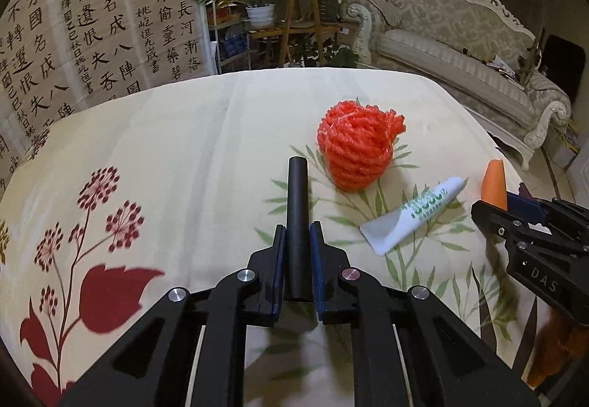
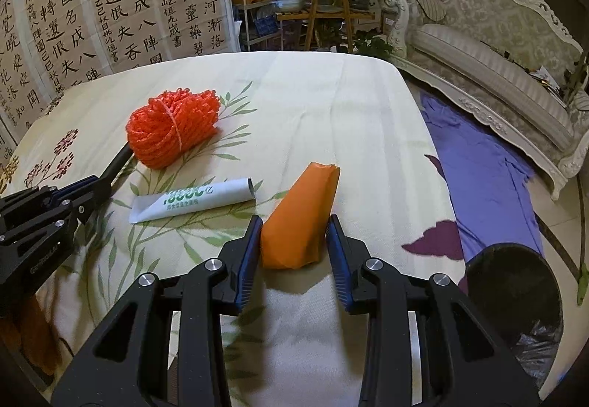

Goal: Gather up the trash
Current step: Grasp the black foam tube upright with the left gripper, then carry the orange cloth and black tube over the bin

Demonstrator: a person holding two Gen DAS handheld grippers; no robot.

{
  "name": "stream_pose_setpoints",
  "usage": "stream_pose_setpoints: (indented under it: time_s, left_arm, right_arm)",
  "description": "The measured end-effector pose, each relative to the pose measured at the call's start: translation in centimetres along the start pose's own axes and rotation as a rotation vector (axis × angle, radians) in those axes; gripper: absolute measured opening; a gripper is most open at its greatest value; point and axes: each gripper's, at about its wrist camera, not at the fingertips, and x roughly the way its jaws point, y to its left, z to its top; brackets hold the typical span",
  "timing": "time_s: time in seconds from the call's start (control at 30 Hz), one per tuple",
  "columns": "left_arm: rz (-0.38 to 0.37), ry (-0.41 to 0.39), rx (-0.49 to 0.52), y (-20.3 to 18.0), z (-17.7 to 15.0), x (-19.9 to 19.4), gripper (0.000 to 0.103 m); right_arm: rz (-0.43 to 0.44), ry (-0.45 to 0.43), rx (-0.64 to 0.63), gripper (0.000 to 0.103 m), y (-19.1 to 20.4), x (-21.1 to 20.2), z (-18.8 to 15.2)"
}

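**Trash Items Held Above the Desk**

The black tube (image 1: 297, 223) is a matte cylinder clamped between the left tool's (image 1: 298, 237) blue pads. The orange wedge-shaped packet (image 2: 300, 219) sits gripped in the right tool (image 2: 293, 234). Ahead on the floral-clothed desk (image 2: 331, 105) lie a white squeezed tube (image 2: 193, 201) with green print and, beyond it, an orange-red rope bundle (image 2: 173, 127). A black bin (image 2: 515, 293) stands right of the desk.
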Motion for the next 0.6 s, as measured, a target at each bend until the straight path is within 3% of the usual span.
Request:
stream_pose_setpoints:
  time_s: [0.37, 0.6]
  left_arm:
    - [-0.023, -0.045, -0.03, -0.8, -2.3, -3.8, 0.014]
    - [-0.08, -0.106, -0.011, -4.0, -3.4, -6.8, 0.014]
  right_arm:
    - [-0.004, -0.031, -0.013, 0.034, 0.8, -4.2, -3.7]
    - [-0.04, -0.078, 0.031, 0.034, -1.1, -8.1, -6.2]
